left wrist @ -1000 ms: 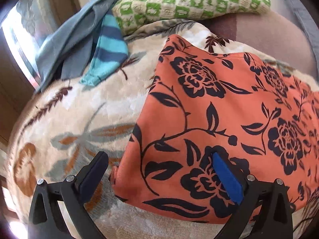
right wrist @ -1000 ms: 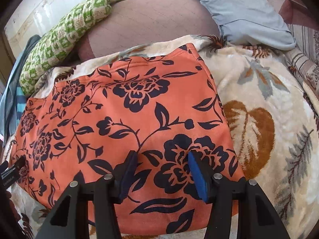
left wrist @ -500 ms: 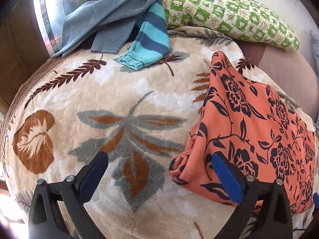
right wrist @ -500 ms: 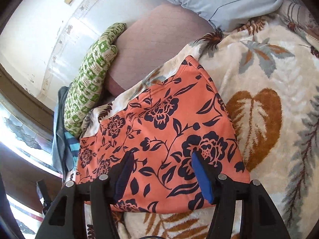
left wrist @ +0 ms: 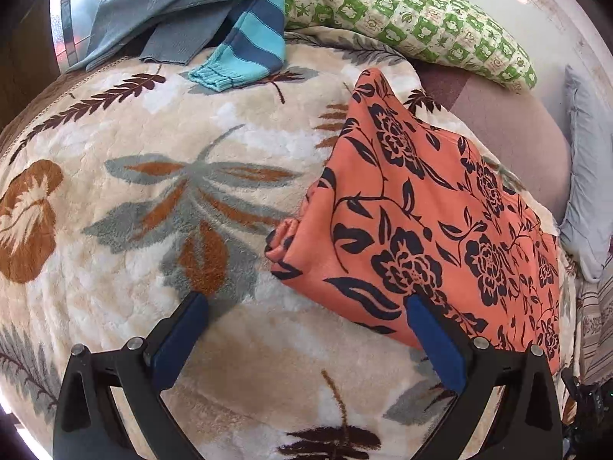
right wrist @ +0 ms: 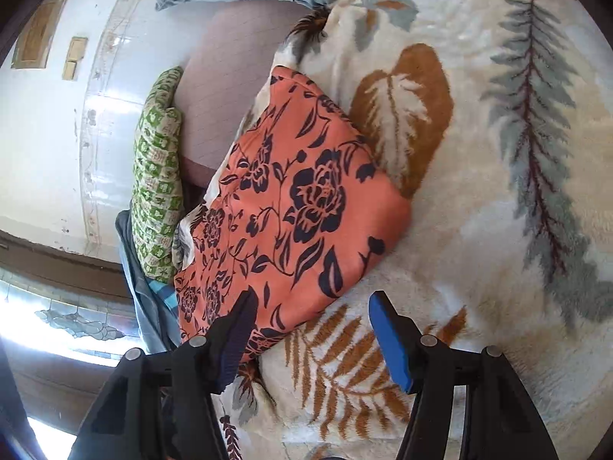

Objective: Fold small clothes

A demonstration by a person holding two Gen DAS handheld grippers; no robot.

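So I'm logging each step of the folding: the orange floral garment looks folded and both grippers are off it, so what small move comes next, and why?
Probably reach the left gripper toward the teal-and-navy striped knit garment lying at the far edge of the plush leaf-patterned blanket. The orange floral garment lies as a flat folded packet, neither gripper holds anything, both stand open, and the right gripper has just been opening with nothing between its pads.

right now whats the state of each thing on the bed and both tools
orange floral garment: folded, lying flat on the blanket, not gripped
striped sleeve: unfolded, draped onto the blanket
grey-blue garment: unfolded, heaped beside the striped one
green pillow: lying behind the garment
left tool: open, empty, over the blanket
right tool: open, empty, one finger over the garment's edge
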